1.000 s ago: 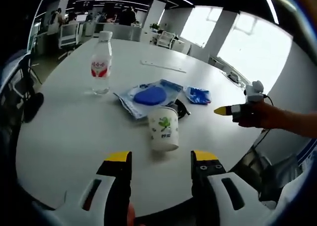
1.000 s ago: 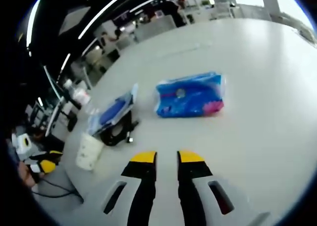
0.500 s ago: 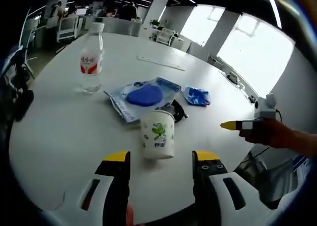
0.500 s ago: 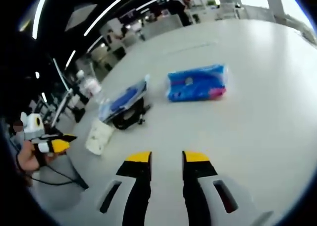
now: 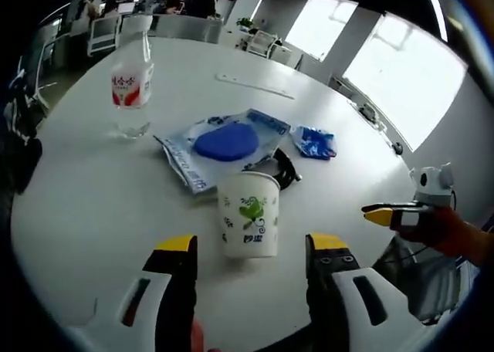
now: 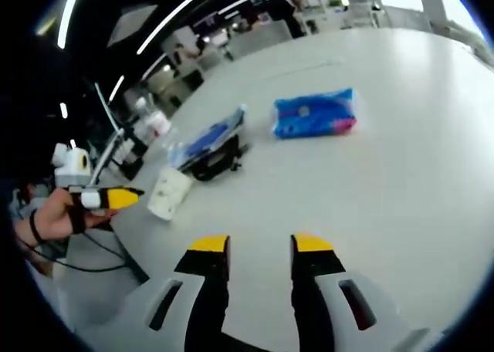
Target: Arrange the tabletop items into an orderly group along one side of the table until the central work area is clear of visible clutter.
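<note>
A white paper cup (image 5: pixel 248 213) with a green leaf print stands upright near the table's front edge. My left gripper (image 5: pixel 251 245) is open, and the cup sits just beyond the gap between its yellow tips. Behind the cup lie a clear bag with a blue pad (image 5: pixel 224 145), a black object (image 5: pixel 282 168) and a blue tissue pack (image 5: pixel 312 142). A water bottle (image 5: pixel 131 86) stands at the far left. My right gripper (image 6: pixel 260 245) is open over bare table, well short of the tissue pack (image 6: pixel 315 113). The cup (image 6: pixel 170 194) lies to its left.
The round white table (image 5: pixel 93 205) has a thin white strip (image 5: pixel 255 87) at its far side. A hand holds the right gripper (image 5: pixel 394 213) off the table's right edge. The left gripper (image 6: pixel 104 199) comes in from the left. Office chairs and desks stand behind.
My left gripper has closed in on the cup, which now sits at its tips. The right gripper has drawn back from the tissue pack and its jaws have spread wider.
</note>
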Action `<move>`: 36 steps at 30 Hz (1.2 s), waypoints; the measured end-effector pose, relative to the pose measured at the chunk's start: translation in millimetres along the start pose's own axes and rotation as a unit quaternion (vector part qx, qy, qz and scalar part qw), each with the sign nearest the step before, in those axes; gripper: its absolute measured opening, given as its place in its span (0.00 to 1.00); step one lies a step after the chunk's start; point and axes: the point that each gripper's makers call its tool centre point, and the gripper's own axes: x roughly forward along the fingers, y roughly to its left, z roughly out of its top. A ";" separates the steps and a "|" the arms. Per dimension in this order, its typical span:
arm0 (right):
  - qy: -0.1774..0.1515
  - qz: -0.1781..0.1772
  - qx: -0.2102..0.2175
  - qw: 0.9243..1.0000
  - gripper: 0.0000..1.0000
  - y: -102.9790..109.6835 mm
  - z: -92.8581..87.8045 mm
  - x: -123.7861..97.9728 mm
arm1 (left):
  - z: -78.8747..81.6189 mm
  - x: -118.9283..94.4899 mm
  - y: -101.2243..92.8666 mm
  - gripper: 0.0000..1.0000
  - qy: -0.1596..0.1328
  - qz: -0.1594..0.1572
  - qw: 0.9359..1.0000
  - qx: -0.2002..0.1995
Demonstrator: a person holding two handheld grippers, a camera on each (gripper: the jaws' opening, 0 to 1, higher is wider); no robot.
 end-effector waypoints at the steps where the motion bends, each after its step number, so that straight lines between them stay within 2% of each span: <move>1: 0.000 0.000 0.001 1.000 0.29 0.3 -0.7 -0.7 | -0.4 1.0 0.4 0.57 0.003 0.001 1.000 0.001; 14: 0.001 0.000 0.007 1.000 0.29 3.6 -7.4 -4.3 | -4.2 13.7 7.3 0.60 0.026 0.007 0.999 -0.019; 24: 0.010 0.000 0.010 1.000 0.28 5.1 -16.4 -5.4 | -4.3 26.5 6.2 0.61 0.039 0.010 0.999 -0.018; 36: 0.016 -0.001 0.003 1.000 0.27 5.7 -18.2 -5.7 | -14.3 33.3 11.2 0.56 0.055 0.018 0.998 -0.018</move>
